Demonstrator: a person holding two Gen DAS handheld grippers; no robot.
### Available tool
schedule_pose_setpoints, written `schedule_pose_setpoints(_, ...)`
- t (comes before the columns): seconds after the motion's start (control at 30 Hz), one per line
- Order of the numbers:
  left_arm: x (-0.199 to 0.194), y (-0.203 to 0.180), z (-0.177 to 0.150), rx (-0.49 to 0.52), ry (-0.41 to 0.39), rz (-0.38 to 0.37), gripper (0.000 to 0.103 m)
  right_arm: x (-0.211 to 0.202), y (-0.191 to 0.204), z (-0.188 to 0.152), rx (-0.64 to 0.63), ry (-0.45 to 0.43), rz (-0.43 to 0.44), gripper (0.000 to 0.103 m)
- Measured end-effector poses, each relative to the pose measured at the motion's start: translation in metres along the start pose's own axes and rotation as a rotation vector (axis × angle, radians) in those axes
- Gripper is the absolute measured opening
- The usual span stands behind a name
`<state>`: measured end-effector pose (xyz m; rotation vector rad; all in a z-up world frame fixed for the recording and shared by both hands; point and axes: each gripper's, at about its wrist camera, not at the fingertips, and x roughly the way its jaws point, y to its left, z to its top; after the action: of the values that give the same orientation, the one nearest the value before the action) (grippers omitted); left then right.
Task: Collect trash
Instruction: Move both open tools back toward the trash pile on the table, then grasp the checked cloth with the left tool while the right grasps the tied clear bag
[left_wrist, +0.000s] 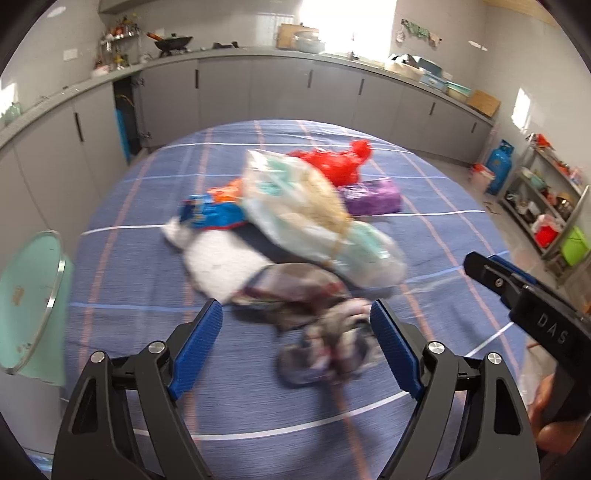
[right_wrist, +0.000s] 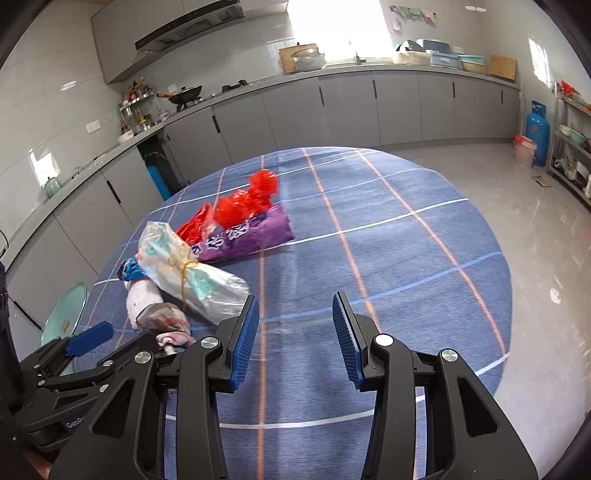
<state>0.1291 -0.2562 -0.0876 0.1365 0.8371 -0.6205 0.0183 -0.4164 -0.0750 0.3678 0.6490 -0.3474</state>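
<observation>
Trash lies heaped on the round counter (right_wrist: 406, 229) with its blue plaid cloth, toward the left side. The left hand-held gripper (left_wrist: 295, 325) hangs with jaws spread wide around a crumpled plaid rag (left_wrist: 325, 343), which sits nearer the right blue pad and looks untouched, though blur makes contact hard to judge. Behind the rag lie a white wad (left_wrist: 221, 266), a clear tied bag (left_wrist: 314, 218), a blue wrapper (left_wrist: 210, 214), a red plastic bag (left_wrist: 340, 162) and a purple packet (left_wrist: 373, 195). The right hand-held gripper (right_wrist: 295, 325) is open too, holding nothing, over bare cloth just beside the clear bag's end. A mint-green bin (left_wrist: 33, 302) stands off the counter's left edge.

Risks, as I judge them: closing off-centre could pinch only a loose fold, so the rag slips free, or catch the cloth beneath and drag the pile. The limp clear bag could snag and come along.
</observation>
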Motion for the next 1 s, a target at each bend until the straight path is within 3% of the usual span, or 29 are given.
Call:
schedule_pose_setpoints(0.1,0.010,-0.011,0.001,0.004,0.022,-0.007,0.079,-0.003,-0.007,0.001,0.008,-0.006,-0.008,0.043)
schedule_pose_setpoints(0.2,0.023,-0.015,-0.002,-0.012,0.051,0.003,0.070,-0.003,-0.011,0.002,0.014,-0.001,-0.004,0.043)
schedule_pose_setpoints(0.3,0.032,-0.010,-0.007,-0.055,0.080,-0.032,0.056,0.000,-0.010,0.002,0.008,0.011,0.015,0.043)
schedule_pose_setpoints(0.47,0.017,-0.005,-0.009,-0.026,0.025,-0.052,0.027,0.007,0.002,0.006,-0.026,0.031,0.060,0.044)
schedule_pose_setpoints(0.7,-0.028,0.031,-0.016,0.027,-0.069,-0.056,0.024,0.022,0.037,0.026,-0.146,0.030,0.150,0.065)
schedule_pose_setpoints(0.8,-0.044,0.048,-0.012,0.017,-0.115,-0.032,0.024,0.039,0.054,0.034,-0.210,0.043,0.179,0.067)
schedule_pose_setpoints(1.0,-0.068,0.084,-0.003,-0.028,-0.201,0.001,0.023,0.085,0.077,0.039,-0.289,0.168,0.229,0.067)
